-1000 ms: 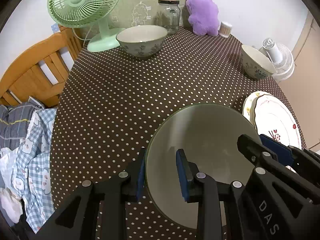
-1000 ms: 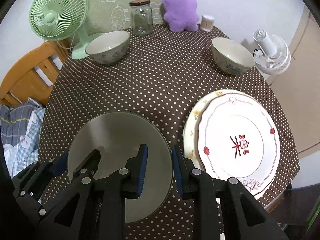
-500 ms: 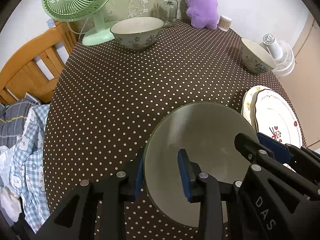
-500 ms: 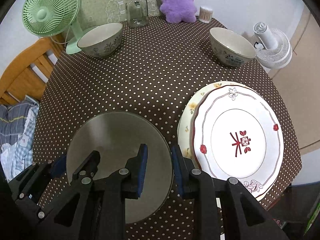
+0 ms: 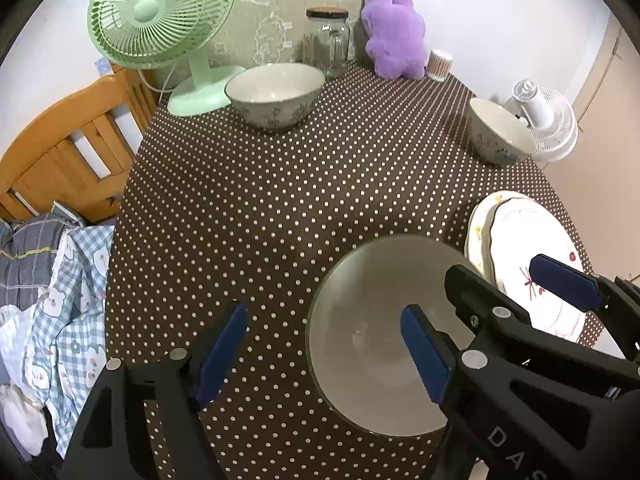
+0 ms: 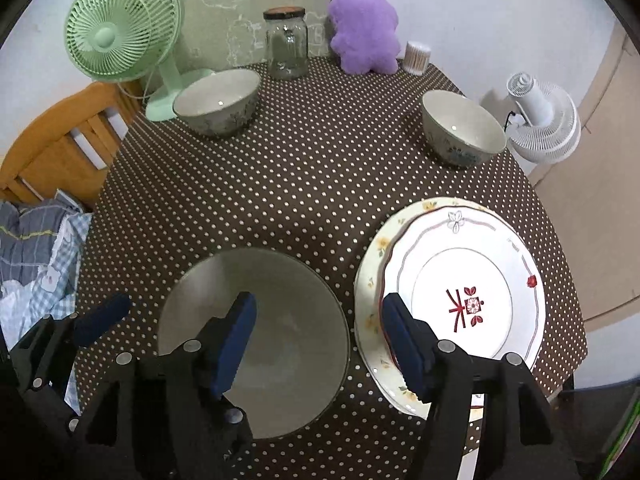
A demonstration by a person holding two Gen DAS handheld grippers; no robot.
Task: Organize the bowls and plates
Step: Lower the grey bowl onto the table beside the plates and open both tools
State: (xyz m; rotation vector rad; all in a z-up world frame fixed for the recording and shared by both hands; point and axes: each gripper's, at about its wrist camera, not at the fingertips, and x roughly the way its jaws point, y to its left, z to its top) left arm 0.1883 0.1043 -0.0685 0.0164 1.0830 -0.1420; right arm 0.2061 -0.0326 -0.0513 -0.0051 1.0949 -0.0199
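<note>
Brown dotted tablecloth (image 5: pixel 280 208) covered the round table in the left wrist view. Green fan (image 5: pixel 160 20), jar (image 5: pixel 326 42) and purple plush (image 5: pixel 394 36) stood along the far edge, with one patterned bowl (image 5: pixel 276 94) beside the fan base and a second bowl (image 5: pixel 500 132) at the far right. Wooden chair (image 5: pixel 60 152) and checked cloth (image 5: pixel 60 300) lay off the left side. Large grey bowl (image 5: pixel 380 340) sat upright on the cloth, near edge. Left gripper (image 5: pixel 324 344) had just been opening; jaws stood wide and released, straddling the bowl's left rim, one pad outside, one over the inside, neither pressing. Right gripper (image 5: pixel 520 276) showed at the right, one pad over the plates (image 5: pixel 520 232).

Right wrist view: same cloth (image 6: pixel 320 168), same far-edge items. Grey bowl (image 6: pixel 280 320) just left of the plates (image 6: pixel 460 280), not touching them; white plate with a red emblem lay stacked on a yellow-flowered one. Right gripper (image 6: pixel 318 338) had also just been opening; jaws released, straddling the bowl's right rim, left pad over the inside, right pad above the plates' edge. Left gripper (image 6: pixel 100 318) was partly visible at lower left.
</note>
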